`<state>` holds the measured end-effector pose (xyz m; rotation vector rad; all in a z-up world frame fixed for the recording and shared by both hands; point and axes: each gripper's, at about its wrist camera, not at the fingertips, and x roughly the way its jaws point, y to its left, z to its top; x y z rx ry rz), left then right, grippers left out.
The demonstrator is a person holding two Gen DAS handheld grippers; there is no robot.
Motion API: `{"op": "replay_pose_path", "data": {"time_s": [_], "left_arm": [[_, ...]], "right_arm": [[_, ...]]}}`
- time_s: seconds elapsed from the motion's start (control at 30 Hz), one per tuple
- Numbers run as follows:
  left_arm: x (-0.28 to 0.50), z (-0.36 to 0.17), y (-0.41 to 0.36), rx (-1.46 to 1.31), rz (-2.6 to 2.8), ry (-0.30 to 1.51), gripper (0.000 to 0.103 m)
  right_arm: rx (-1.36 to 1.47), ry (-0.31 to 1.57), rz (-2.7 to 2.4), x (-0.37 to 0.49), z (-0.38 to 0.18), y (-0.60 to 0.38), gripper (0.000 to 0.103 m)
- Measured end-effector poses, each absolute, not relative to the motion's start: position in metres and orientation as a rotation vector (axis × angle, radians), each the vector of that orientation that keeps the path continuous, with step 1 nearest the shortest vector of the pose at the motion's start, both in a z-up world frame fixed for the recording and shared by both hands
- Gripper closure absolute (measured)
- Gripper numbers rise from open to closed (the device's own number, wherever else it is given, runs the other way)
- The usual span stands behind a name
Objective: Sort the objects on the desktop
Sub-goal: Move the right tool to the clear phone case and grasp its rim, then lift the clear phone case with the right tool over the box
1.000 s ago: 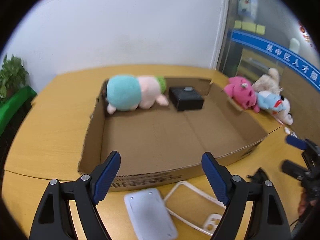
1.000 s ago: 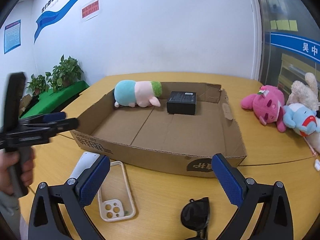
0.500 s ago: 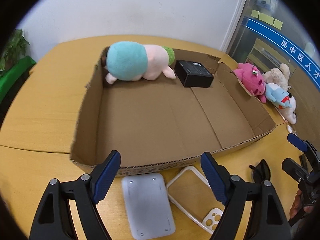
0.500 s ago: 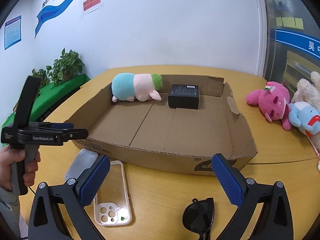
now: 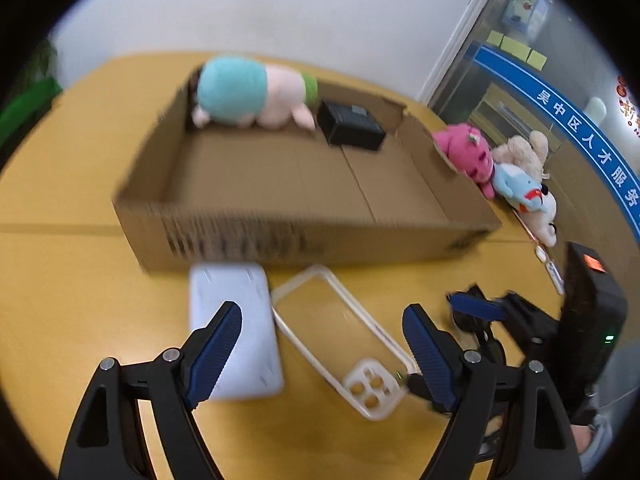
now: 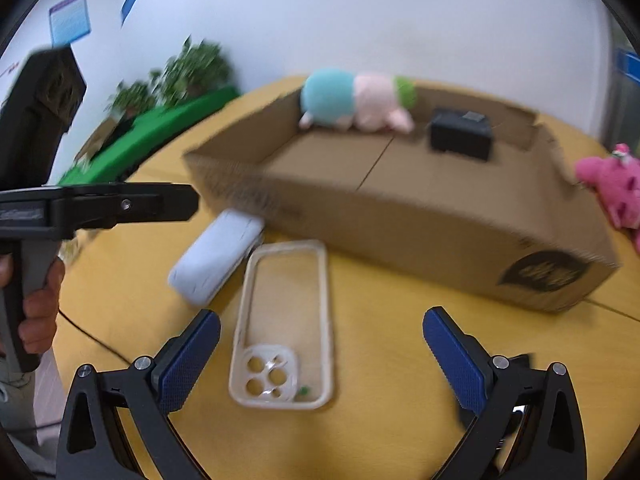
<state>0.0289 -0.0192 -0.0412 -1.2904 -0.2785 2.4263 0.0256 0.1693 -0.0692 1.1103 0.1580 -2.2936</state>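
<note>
A clear phone case (image 6: 286, 328) lies on the wooden table in front of a shallow cardboard box (image 6: 400, 216); it also shows in the left wrist view (image 5: 340, 336). A white flat device (image 5: 234, 324) lies beside it on the left, also seen in the right wrist view (image 6: 218, 256). My left gripper (image 5: 322, 344) is open and empty above the case and the white device. My right gripper (image 6: 320, 354) is open and empty, its jaws either side of the case. The box (image 5: 304, 236) holds a teal and pink plush (image 5: 252, 92) and a black box (image 5: 352, 124).
Pink, cream and blue plush toys (image 5: 492, 164) lie on the table right of the box. Potted plants (image 6: 184, 76) stand at the far left. The right gripper shows at the right of the left wrist view (image 5: 480, 312). Sunglasses are mostly hidden behind the grippers.
Both grippers have dropped lower and closer to the phone case and white device. The right gripper has swung left, so the case now lies between its jaws. Both views are motion-blurred.
</note>
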Motion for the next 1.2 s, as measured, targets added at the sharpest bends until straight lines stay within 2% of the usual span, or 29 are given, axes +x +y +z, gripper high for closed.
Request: {"op": "replay_pose_path", "data": {"time_s": [0.17, 0.27, 0.33, 0.37, 0.4, 0.63, 0.67, 0.73, 0.77, 0.83, 0.9, 0.97, 1.2], "left_arm": [[0.037, -0.066, -0.007, -1.364, 2.355, -0.307, 0.021], [0.037, -0.073, -0.006, -1.397, 2.336, -0.341, 0.021], [0.038, -0.076, -0.004, -1.407, 2.325, -0.338, 0.022], [0.039, -0.077, -0.004, -1.411, 2.322, -0.335, 0.022], [0.039, -0.078, -0.004, -1.414, 2.313, -0.335, 0.022], [0.038, -0.086, 0.009, -1.440, 2.241, -0.362, 0.025], [0.037, -0.087, 0.011, -1.447, 2.232, -0.357, 0.028], [0.036, -0.092, 0.019, -1.470, 2.209, -0.345, 0.041], [0.035, -0.096, 0.022, -1.481, 2.195, -0.349, 0.053], [0.032, -0.102, 0.025, -1.507, 2.215, -0.344, 0.057], [0.029, -0.103, 0.025, -1.515, 2.228, -0.349, 0.070], [0.028, -0.103, 0.025, -1.513, 2.241, -0.343, 0.075], [0.028, -0.086, 0.031, -1.451, 2.273, -0.318, 0.074]], "right_arm": [[1.184, 0.193, -2.180, 0.030, -0.096, 0.154, 0.003], [1.180, 0.294, -2.153, 0.041, -0.109, 0.143, 0.003], [1.184, 0.358, -2.168, 0.045, -0.118, 0.139, 0.015], [1.197, 0.358, -2.161, 0.045, -0.121, 0.139, 0.025], [1.187, 0.357, -2.176, 0.046, -0.121, 0.141, 0.027], [1.210, 0.263, -2.189, 0.047, -0.121, 0.154, 0.028], [1.218, 0.222, -2.193, 0.046, -0.121, 0.158, 0.028], [1.228, 0.148, -2.191, 0.043, -0.119, 0.166, 0.028], [1.230, 0.103, -2.183, 0.043, -0.118, 0.169, 0.028], [1.233, 0.048, -2.167, 0.042, -0.117, 0.173, 0.028], [1.226, 0.035, -2.178, 0.043, -0.113, 0.176, 0.028], [1.218, 0.022, -2.189, 0.044, -0.110, 0.180, 0.028], [1.179, 0.016, -2.223, 0.048, -0.093, 0.187, 0.028]]}}
